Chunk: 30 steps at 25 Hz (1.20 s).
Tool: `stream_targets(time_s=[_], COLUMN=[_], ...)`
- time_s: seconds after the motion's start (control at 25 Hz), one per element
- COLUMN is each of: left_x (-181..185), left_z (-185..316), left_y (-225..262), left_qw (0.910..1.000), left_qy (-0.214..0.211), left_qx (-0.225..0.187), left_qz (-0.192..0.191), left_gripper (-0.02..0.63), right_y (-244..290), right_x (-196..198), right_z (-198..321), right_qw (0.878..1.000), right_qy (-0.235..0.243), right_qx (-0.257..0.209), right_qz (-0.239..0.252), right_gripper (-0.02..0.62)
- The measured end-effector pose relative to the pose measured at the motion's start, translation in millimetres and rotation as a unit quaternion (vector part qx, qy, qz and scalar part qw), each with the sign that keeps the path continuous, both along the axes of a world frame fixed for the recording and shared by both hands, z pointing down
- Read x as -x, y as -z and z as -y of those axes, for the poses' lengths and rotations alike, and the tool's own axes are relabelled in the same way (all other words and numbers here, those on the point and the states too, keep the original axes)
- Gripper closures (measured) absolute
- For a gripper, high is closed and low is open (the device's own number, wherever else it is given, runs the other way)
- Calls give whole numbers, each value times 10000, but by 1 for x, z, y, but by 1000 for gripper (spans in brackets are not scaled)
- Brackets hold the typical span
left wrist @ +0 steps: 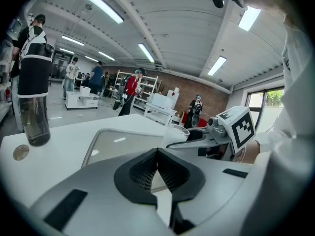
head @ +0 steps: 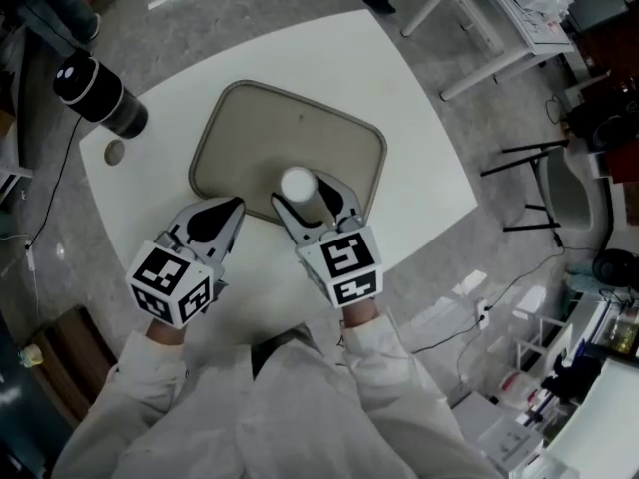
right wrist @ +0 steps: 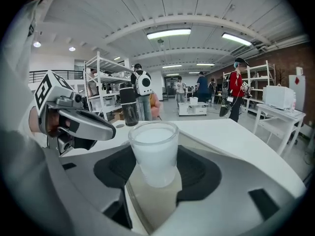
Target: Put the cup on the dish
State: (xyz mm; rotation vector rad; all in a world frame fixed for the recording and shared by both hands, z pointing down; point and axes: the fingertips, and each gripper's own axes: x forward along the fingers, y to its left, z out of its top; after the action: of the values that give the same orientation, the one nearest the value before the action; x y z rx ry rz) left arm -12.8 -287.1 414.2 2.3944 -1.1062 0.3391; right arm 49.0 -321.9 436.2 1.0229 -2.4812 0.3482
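Observation:
A frosted white cup (head: pixel 298 183) stands upright between the jaws of my right gripper (head: pixel 310 196), which is shut on its sides. It is over the near edge of the beige tray-like dish (head: pixel 250 138). In the right gripper view the cup (right wrist: pixel 154 151) fills the gap between the black pads, with the dish (right wrist: pixel 147 208) below it. My left gripper (head: pixel 228 208) is shut and empty, its tips at the dish's near left edge. In the left gripper view its pads meet (left wrist: pixel 157 154), and the cup (left wrist: pixel 179 132) shows to the right.
A dark bottle (head: pixel 100 93) stands at the table's far left corner, with a small round disc (head: pixel 114 152) beside it. The white table's edge (head: pixel 439 223) lies just right of the dish. Chairs, cables and another table are on the floor to the right.

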Motion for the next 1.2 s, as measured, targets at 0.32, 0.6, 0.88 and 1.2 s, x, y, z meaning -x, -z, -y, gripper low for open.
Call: stream_targets(time_s=[0.32, 0.6, 0.88, 1.2], left_x=[7, 5, 6, 7], left_z=[29, 40, 48, 49], left_y=[-16, -33, -52, -55], left_qw=[9999, 9996, 9991, 9993], left_qy=[-46, -30, -59, -28], left_qx=[109, 233, 383, 361], left_qz=[-14, -149, -153, -136], left_gripper=[597, 598, 597, 598], right_y=[-20, -42, -58, -63], right_x=[2, 5, 9, 15], right_z=[34, 47, 60, 67], right_qw=[9998, 9996, 9992, 9994], right_qy=[-70, -185, -363, -333], right_qx=[-35, 78, 148, 49], right_qz=[-177, -174, -77, -61], right_gripper=[334, 335, 336, 334])
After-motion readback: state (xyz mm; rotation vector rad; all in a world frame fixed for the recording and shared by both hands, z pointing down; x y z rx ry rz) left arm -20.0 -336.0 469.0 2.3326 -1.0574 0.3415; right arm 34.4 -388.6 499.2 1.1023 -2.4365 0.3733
